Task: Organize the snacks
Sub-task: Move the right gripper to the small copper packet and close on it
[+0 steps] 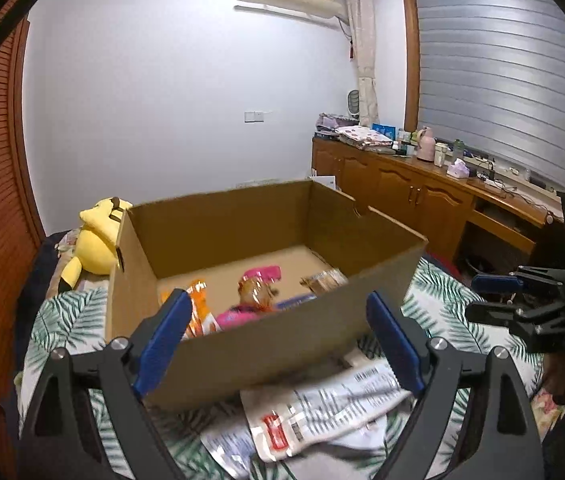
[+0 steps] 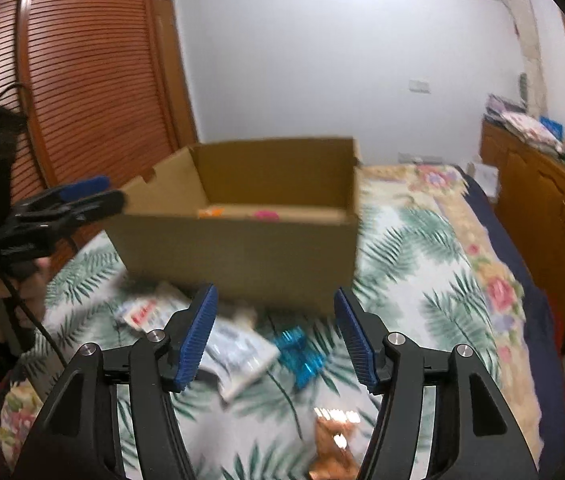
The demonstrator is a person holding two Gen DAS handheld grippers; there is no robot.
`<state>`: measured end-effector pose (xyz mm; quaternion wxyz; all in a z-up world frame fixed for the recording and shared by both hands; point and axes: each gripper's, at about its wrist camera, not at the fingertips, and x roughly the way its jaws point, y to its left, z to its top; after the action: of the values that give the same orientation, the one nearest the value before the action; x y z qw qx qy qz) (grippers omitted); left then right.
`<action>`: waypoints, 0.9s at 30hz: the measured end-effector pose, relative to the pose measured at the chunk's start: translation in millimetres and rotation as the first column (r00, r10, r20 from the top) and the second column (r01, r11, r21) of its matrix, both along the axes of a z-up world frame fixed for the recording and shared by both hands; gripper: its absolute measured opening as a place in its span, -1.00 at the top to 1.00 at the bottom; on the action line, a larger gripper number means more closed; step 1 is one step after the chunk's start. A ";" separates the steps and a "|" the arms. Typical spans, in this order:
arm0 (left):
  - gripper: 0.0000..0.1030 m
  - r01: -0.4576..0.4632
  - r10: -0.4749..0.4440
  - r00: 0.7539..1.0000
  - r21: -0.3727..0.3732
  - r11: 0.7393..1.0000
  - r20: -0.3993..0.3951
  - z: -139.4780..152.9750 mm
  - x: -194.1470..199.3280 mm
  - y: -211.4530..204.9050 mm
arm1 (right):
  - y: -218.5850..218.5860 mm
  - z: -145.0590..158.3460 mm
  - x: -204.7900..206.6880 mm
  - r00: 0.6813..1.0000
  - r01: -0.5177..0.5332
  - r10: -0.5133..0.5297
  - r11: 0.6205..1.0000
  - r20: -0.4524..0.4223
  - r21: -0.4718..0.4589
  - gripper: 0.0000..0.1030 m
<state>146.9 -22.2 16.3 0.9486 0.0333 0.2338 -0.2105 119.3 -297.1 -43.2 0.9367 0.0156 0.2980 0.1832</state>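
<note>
Snack packets lie in two places: an orange packet [image 1: 201, 312], a pink packet [image 1: 264, 273] and a brown one [image 1: 324, 279] sit inside the cardboard box [image 1: 242, 352] on the leaf-print bedspread [image 2: 422, 280], while a white packet [image 1: 322, 412] and a blue packet [image 2: 298, 354] lie on the bed just before it. My left gripper [image 1: 278, 344] and right gripper [image 2: 276, 336] both hold their jaws wide with nothing between them.

Dim indoor light; right wrist view motion-blurred; heavy fisheye bending, black vignette at edges
</note>
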 end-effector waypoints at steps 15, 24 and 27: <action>-0.73 0.060 -0.056 0.995 0.046 0.997 -0.085 -60.6 -31.9 -23.0 | -23.5 -77.4 -32.2 0.989 0.060 -0.068 0.996 -0.129 -0.060 -0.20; -0.69 0.089 -0.079 0.991 0.095 0.991 -0.112 -72.8 -31.8 -34.3 | -25.7 -92.4 -37.6 0.986 0.096 -0.105 0.992 -0.127 -0.076 0.16; -0.62 0.115 -0.101 0.987 0.120 0.986 -0.122 -74.2 -31.9 -40.7 | -23.4 -93.3 -39.3 0.987 0.101 -0.114 0.988 -0.115 -0.114 0.26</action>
<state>115.0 -63.0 -57.9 0.9167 0.0938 0.2987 -0.2481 79.9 -320.5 -136.6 0.9248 -0.0079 0.3626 0.1146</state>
